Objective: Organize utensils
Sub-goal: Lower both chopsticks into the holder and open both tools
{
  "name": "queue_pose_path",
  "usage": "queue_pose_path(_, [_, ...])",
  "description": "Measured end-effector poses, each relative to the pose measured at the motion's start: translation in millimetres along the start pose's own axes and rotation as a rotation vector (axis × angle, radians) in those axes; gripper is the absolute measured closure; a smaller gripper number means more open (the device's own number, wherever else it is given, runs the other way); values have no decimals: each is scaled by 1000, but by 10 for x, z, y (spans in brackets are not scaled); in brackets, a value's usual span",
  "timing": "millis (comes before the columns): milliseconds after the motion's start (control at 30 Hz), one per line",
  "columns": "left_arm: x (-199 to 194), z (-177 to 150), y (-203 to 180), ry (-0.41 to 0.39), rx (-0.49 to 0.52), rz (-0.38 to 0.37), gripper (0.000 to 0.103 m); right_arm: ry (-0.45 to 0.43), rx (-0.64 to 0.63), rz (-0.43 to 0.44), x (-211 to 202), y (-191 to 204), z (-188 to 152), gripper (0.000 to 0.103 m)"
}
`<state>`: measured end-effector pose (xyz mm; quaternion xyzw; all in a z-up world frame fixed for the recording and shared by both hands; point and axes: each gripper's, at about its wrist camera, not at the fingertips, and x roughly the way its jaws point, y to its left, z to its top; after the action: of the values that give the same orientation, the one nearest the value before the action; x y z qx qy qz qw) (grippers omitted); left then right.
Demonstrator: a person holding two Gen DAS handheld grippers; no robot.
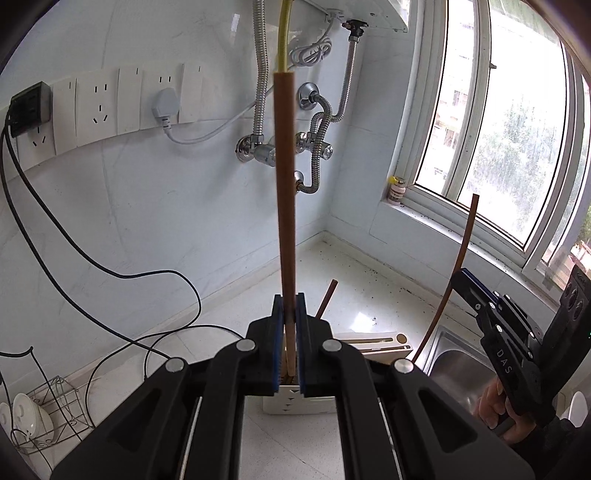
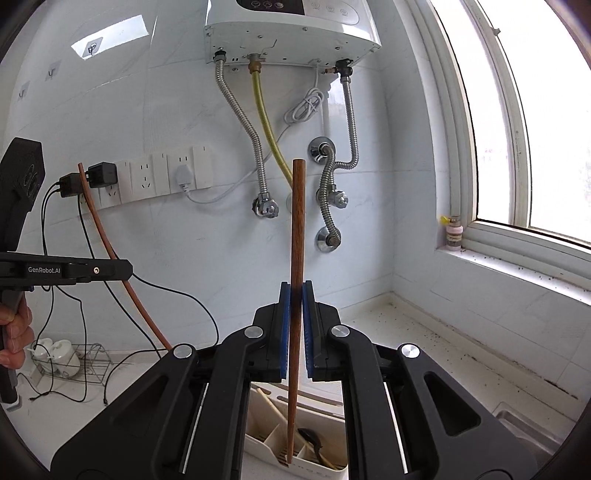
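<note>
Left gripper fingers clamped on light chopstick, marked "GenRobot.AI"; right gripper, marked "DAS", clamped on dark chopstick.

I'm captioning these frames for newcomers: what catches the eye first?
Two brown chopsticks stand upright, one clamped in the left gripper and one in the right gripper, above a white utensil holder. Behind them, a white water heater trails hoses down the wall.
</note>
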<state>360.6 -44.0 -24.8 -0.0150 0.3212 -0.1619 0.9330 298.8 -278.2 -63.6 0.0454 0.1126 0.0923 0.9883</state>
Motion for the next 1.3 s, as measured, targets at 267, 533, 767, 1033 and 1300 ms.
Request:
queue_pose_path(267, [284,-137,4,47,-13,14,97,11,-11,-23,164,-181,-148,97])
queue_pose_path(533, [466,-252,65,74,-55,8,97,40,-2,-33,303,-327,-253,97])
queue_pose_path(767, [576,-268,120,92,-67,-8,97,35,-12,-37,311,-341,-360,97])
queue_pose_path(1033, [697,-330,113,129,-54,-5,97,35,3,-53,337,-378,-449,97])
queue_pose_path(1300, [655,-338,205,108,-57,10,55,44,-14,-4,322,-348,-551,76])
